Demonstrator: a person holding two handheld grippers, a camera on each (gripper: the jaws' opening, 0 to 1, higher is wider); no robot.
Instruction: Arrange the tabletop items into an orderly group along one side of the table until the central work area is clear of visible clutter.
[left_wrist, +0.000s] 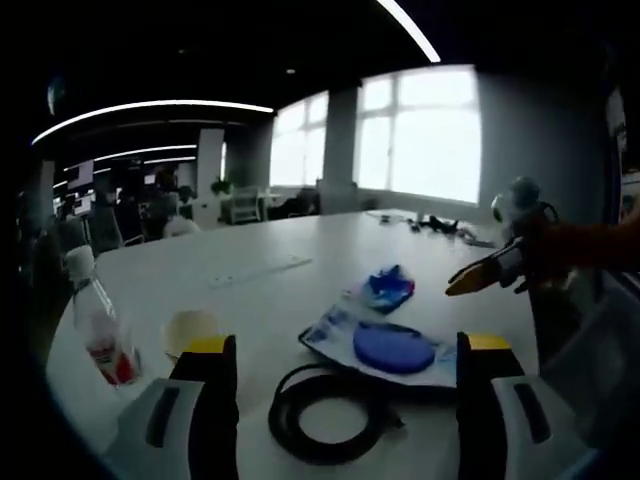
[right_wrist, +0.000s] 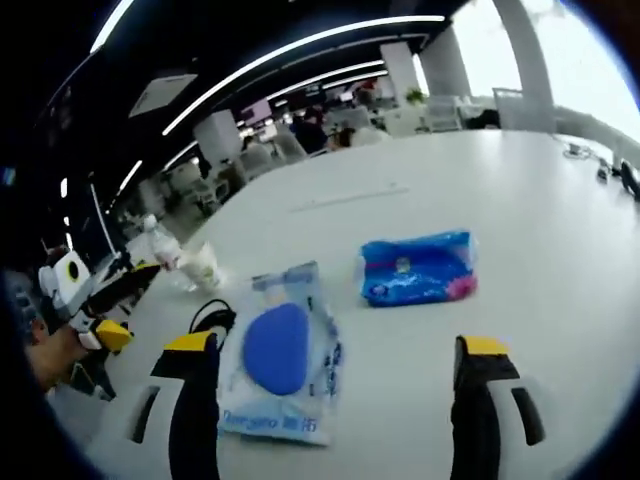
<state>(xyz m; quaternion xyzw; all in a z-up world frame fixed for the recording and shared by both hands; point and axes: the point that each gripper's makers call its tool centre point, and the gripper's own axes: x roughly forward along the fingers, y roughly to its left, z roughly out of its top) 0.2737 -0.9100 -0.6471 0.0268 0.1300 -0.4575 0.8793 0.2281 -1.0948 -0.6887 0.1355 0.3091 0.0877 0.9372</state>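
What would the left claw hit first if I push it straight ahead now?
Probably the coiled black cable, lying on the white table between the open jaws of the left claw. Just beyond it sits the clear packet with the round blue lid. Depth is uncertain.

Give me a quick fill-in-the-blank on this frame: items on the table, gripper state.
1. The coiled cable is ____ in colour.
2. The round lid on the flat wipes pack is ____.
3. Both the left gripper and the right gripper have their jaws ____.
4. The plastic bottle stands beside a paper ____.

Missing words: black; blue; open; cup
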